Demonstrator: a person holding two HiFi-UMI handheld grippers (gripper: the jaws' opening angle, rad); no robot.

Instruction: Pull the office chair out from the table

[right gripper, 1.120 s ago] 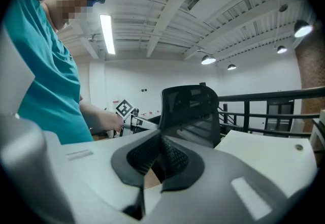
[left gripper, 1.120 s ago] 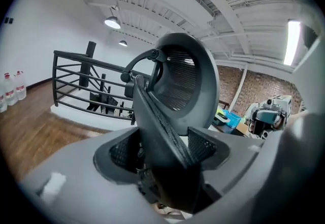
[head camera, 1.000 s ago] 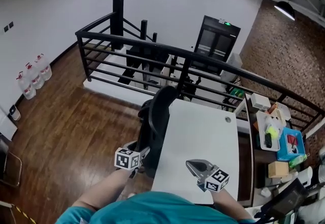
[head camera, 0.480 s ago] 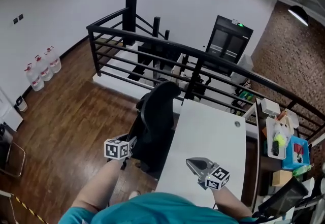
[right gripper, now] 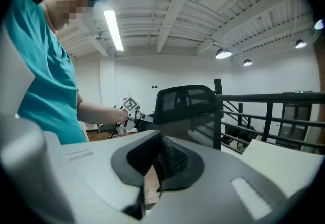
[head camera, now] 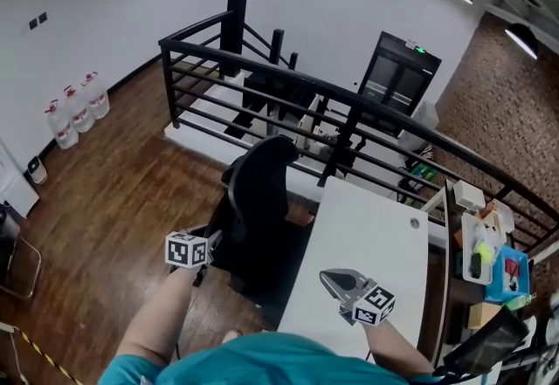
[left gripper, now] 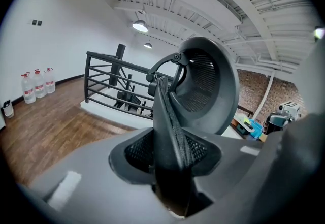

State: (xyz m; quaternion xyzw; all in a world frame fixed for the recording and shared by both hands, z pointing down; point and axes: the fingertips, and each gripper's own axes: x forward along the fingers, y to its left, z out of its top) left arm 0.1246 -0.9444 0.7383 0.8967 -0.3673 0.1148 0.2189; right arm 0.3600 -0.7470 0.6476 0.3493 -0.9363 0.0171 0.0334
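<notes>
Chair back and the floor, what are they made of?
The chair back looks like black mesh fabric, matte, on a plastic frame; tiny holes show in the left gripper view. The floor is seemingly dark wooden planks, glossy; plank lines and shine show.

Person in a teal shirt (head camera: 262,363) with short sleeves, working a pair of grey grippers

The left gripper (head camera: 212,241) and right gripper (head camera: 328,280) have smooth, rounded grey shells; each carries a white cube printed with black square markers, the left cube (head camera: 186,250) and the right cube (head camera: 376,305); the pads (left gripper: 136,149) are black with a ribbed mesh texture.
</notes>
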